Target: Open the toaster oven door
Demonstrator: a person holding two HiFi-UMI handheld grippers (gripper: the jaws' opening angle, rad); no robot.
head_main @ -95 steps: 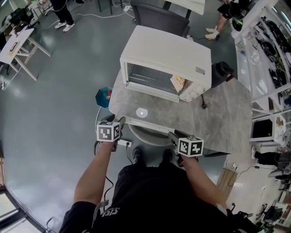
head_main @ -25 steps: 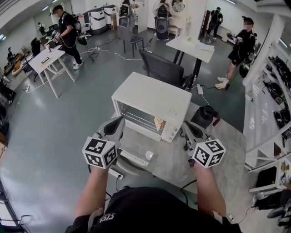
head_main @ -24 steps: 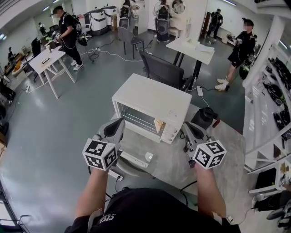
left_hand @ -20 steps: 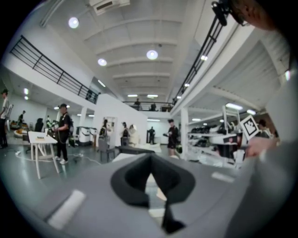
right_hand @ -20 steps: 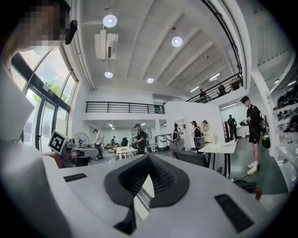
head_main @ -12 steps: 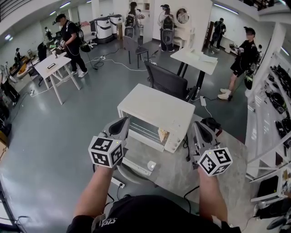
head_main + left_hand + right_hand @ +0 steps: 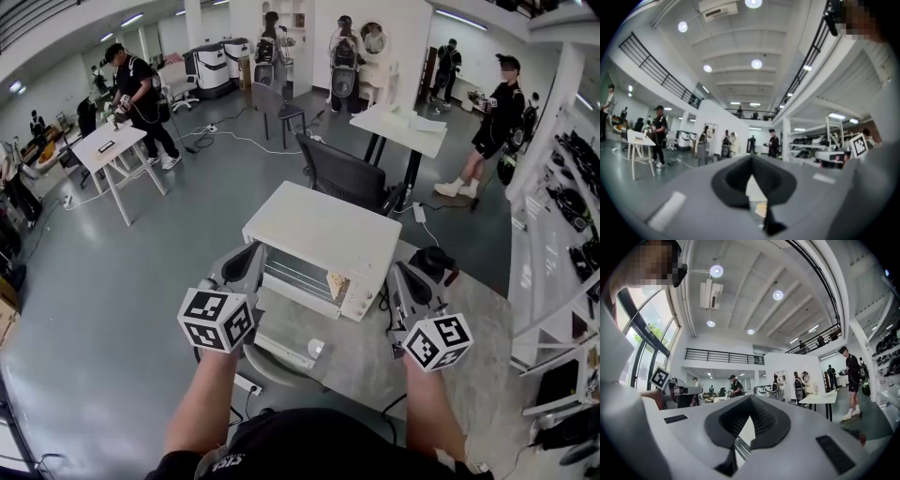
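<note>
The white toaster oven (image 7: 323, 242) stands on the grey marble table (image 7: 375, 352), its glass door (image 7: 298, 275) closed and a yellowish piece showing behind the glass at the right. My left gripper (image 7: 247, 264) is raised in front of the oven's left front corner, jaws shut with nothing between them. At the oven's right side hangs my right gripper (image 7: 400, 281), shut too and empty. Both gripper views tilt upward at the hall's ceiling. In them the left gripper (image 7: 751, 160) and the right gripper (image 7: 750, 399) have their jaws together, a sliver of white oven showing through the notch.
A black kettle (image 7: 434, 262) sits behind the oven's right side. A small white round thing (image 7: 316, 349) lies on the table in front. Beyond the table are a dark office chair (image 7: 342, 173), a white desk (image 7: 410, 123) and several people standing around the hall.
Both grippers have come up from the table's near edge to flank the oven's front. In the last second they barely shifted while the head view tilted up. Jaws stayed shut.
</note>
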